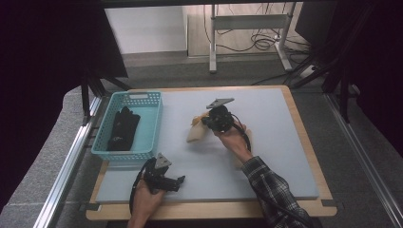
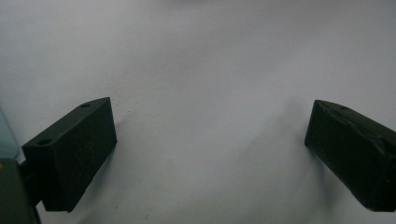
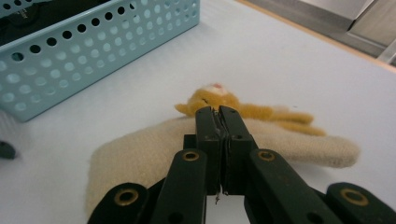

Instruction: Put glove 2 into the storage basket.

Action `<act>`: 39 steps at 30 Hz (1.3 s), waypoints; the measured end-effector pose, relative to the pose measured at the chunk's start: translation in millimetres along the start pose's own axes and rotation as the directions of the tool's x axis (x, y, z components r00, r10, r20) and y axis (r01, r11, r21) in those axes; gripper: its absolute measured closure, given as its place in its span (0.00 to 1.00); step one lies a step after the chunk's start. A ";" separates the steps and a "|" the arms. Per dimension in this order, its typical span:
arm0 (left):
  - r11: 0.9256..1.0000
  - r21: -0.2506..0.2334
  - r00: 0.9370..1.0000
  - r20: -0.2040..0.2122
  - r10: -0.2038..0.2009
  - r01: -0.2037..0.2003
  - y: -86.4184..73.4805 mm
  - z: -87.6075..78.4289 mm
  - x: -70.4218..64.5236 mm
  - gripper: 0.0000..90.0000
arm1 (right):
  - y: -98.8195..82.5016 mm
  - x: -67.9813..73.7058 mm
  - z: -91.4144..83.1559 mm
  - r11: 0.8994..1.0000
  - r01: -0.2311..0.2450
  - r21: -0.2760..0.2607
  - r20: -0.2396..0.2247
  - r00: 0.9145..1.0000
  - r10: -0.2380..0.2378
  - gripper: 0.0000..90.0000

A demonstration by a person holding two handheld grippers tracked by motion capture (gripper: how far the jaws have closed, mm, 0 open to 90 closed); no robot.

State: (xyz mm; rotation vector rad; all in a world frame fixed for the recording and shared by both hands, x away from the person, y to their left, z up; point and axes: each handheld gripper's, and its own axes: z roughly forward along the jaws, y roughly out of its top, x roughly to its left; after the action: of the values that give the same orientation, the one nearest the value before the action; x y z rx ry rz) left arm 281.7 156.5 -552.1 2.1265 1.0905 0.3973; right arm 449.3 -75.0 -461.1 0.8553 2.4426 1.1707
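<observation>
1. The left hand [image 1: 142, 202] rested at the near edge, holding the left gripper [image 1: 178, 182] low, pointed toward the person's right.
2. In the left gripper view, its jaws stood wide apart with nothing between them.
3. The right forearm, in a plaid sleeve [image 1: 271, 187], reached forward and leftward.
4. The right hand [image 1: 233, 137] held the right gripper [image 3: 217, 114] raised, its jaws pressed together.
</observation>
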 end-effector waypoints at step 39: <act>1.000 0.002 1.000 -0.002 -0.001 0.001 0.1 -0.1 -0.3 0.03 | -94.7 -20.0 -94.1 0.973 -0.226 0.043 0.151 0.964 0.217 0.41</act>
State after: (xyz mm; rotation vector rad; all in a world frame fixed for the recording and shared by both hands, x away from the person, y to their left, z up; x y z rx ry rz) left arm 281.5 156.2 -552.0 2.1275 1.0927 0.3979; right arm 381.6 -190.8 -476.3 1.2144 2.3199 1.0682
